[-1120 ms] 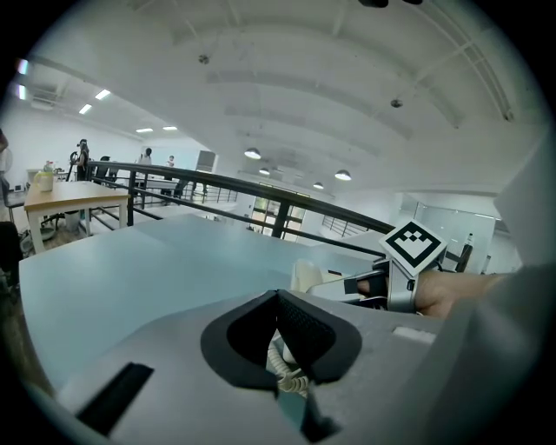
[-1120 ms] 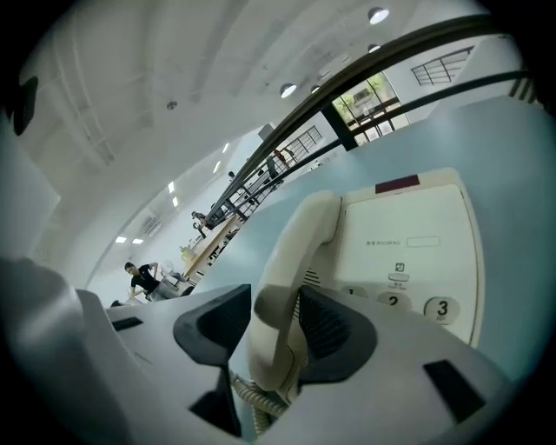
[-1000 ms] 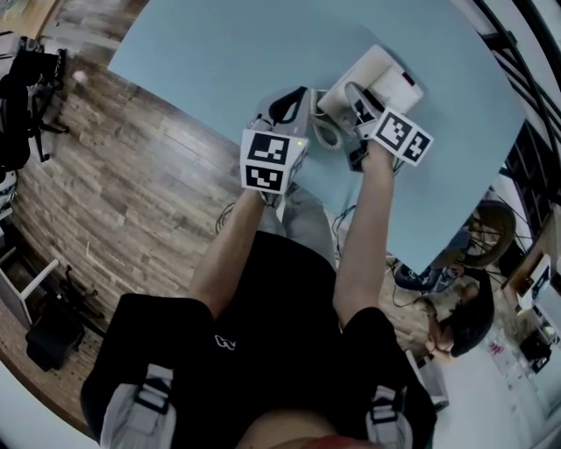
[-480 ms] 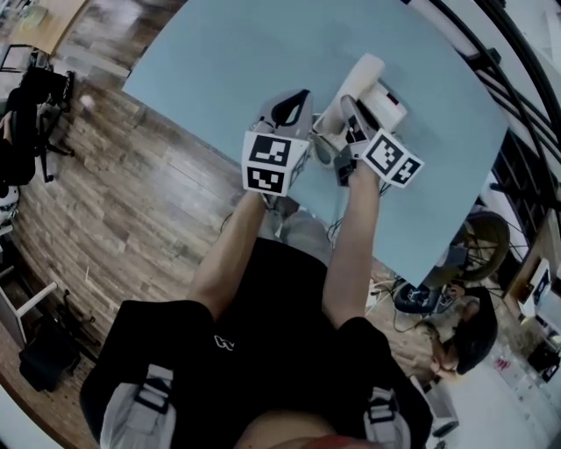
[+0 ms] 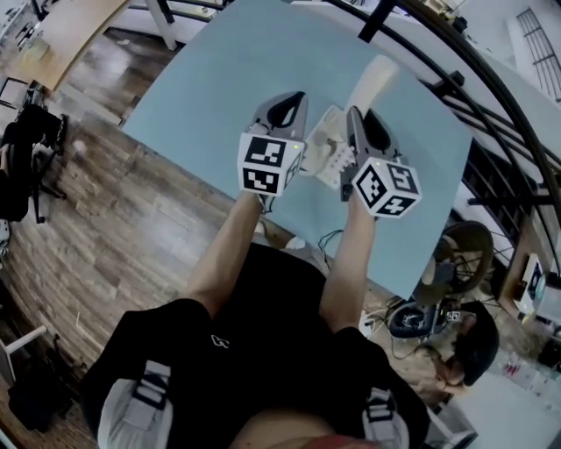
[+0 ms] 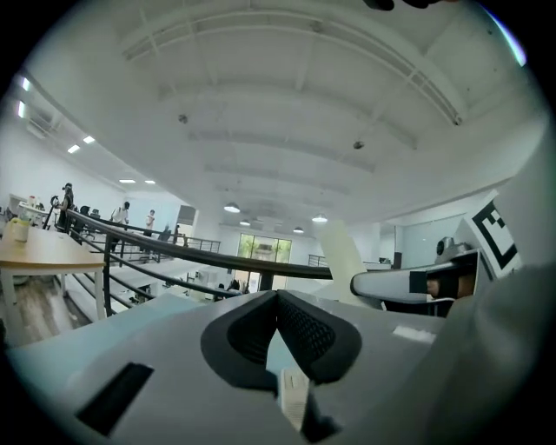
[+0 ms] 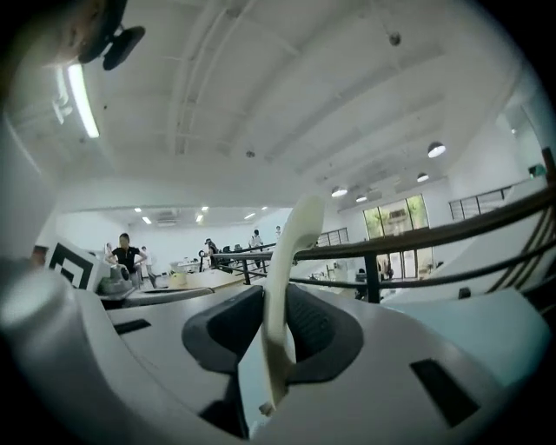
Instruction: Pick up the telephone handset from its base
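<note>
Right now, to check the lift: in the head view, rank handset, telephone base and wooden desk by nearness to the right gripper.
1. Handset: in the right gripper's jaws.
2. Telephone base: just left of it.
3. Wooden desk: far upper left.

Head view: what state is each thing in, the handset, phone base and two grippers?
handset: off its base, gripped in the air.
phone base: bare, nothing resting on it.
right gripper: shut on the handset.
left gripper: jaws together at the tips.
</note>
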Tool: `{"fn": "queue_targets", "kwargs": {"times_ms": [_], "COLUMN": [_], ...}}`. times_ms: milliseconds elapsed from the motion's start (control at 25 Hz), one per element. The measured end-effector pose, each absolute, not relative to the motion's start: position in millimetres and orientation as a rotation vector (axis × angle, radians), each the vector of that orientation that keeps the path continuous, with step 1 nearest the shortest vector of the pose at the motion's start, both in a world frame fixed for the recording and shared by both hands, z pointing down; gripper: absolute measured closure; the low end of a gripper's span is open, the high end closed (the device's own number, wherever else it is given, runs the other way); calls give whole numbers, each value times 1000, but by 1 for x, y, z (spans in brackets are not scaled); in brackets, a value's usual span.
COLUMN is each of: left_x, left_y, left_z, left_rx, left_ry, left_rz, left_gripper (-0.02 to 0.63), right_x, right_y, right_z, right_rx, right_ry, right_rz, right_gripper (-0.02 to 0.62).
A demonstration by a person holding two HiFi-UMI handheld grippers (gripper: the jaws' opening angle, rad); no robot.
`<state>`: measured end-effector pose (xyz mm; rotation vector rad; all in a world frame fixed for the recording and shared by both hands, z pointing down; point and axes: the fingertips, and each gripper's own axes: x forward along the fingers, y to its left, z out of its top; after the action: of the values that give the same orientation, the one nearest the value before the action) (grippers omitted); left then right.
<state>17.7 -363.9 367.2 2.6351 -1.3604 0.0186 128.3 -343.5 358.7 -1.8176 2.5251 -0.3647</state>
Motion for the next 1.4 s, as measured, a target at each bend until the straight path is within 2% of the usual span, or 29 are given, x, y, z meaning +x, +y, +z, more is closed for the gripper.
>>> {"fn": "queue_targets", "kwargs": {"times_ms": [160, 400, 1400], "left_x": [28, 46, 56], "left_y": [-370, -363, -360], "left_z": [342, 331, 337], "left_rx": [2701, 2740, 2748], "left_ry": [-1336, -1245, -1182], "left_rz": [-42, -87, -80], "left_gripper": [607, 607, 607], "right_x": [141, 163, 168], "right_y": [-340, -330, -327], "right_z": [330, 330, 341], "right_rx": [-1892, -2018, -2069], "right_ry": [2511, 2470, 2495], "right_rz": [-197, -136, -85], "right_gripper": [518, 518, 517]}}
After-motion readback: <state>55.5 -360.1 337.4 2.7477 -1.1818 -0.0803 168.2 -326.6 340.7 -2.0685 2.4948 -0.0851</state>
